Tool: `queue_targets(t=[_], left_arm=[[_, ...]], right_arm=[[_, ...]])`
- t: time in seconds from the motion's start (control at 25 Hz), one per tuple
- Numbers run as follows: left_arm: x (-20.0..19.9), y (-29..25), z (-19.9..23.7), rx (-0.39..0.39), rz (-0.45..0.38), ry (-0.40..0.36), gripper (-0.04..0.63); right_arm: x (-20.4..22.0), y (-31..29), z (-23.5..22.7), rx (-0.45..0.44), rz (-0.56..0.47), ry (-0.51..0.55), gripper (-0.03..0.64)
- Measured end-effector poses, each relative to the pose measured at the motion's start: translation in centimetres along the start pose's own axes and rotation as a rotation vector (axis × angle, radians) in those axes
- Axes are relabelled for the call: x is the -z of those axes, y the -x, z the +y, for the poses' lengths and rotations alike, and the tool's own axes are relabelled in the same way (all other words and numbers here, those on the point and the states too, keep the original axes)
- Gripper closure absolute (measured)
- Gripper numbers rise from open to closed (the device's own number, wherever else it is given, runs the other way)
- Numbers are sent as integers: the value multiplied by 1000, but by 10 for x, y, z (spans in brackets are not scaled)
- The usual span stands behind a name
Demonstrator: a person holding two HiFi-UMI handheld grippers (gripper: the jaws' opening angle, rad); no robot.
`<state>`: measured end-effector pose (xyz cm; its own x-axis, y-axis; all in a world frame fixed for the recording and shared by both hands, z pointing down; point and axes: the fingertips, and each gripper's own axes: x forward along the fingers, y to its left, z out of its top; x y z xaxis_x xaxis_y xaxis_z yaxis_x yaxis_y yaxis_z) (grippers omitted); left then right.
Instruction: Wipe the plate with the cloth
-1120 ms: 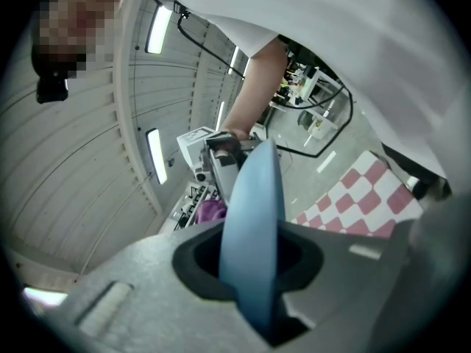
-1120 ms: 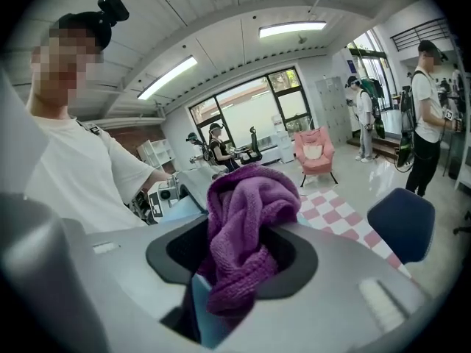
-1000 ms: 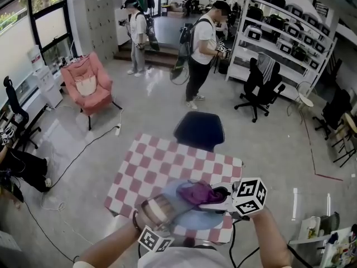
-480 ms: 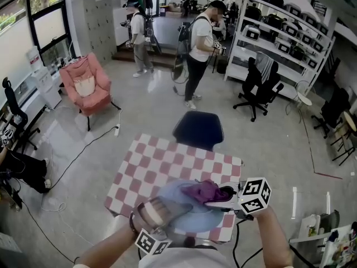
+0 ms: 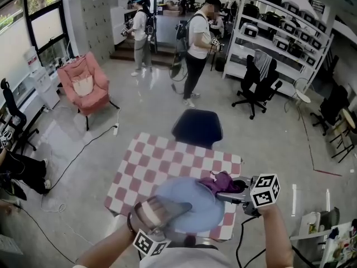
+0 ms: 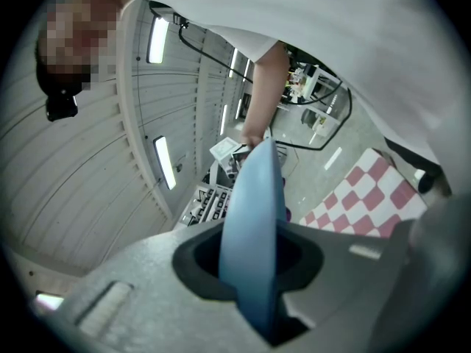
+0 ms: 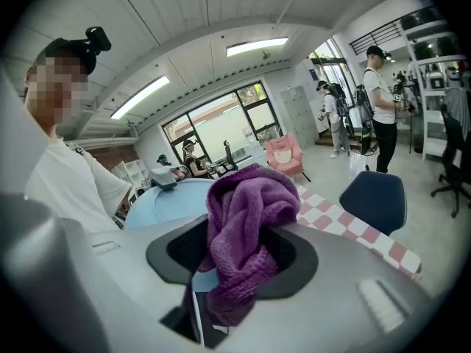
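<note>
Here, the left gripper (image 6: 254, 274) clamps the blue plate (image 6: 252, 204) by its rim. The right gripper (image 7: 229, 271) has its jaws pinched on the purple cloth (image 7: 243, 223).

Workroom around a checked table

A red-and-white checkered table (image 5: 162, 163) has a dark blue padded chair (image 5: 197, 128) at its far edge. A pink fabric armchair (image 5: 83, 85) stands well to the left, and a black swivel office chair (image 5: 257, 88) stands beside white metal shelving (image 5: 290, 38).

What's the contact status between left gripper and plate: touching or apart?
Touching. The left gripper view shows the left gripper with both jaws pressed on the rim of the plate, no gap on either side.
</note>
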<state>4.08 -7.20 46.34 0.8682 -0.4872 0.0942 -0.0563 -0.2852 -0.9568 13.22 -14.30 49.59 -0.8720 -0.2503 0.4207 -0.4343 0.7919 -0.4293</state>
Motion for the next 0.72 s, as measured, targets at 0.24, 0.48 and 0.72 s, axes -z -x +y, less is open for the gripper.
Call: queue_targets(t=[0.24, 0.48, 0.72], left_arm=[[1, 3, 15, -45, -10, -7, 523], [-4, 3, 18, -46, -20, -29, 522], [-10, -1, 15, -35, -35, -49, 523]], right_arm=[[-5, 13, -27, 72, -71, -66, 443], [-7, 7, -37, 86, -95, -110, 443], [-23, -4, -28, 75, -93, -76, 443]])
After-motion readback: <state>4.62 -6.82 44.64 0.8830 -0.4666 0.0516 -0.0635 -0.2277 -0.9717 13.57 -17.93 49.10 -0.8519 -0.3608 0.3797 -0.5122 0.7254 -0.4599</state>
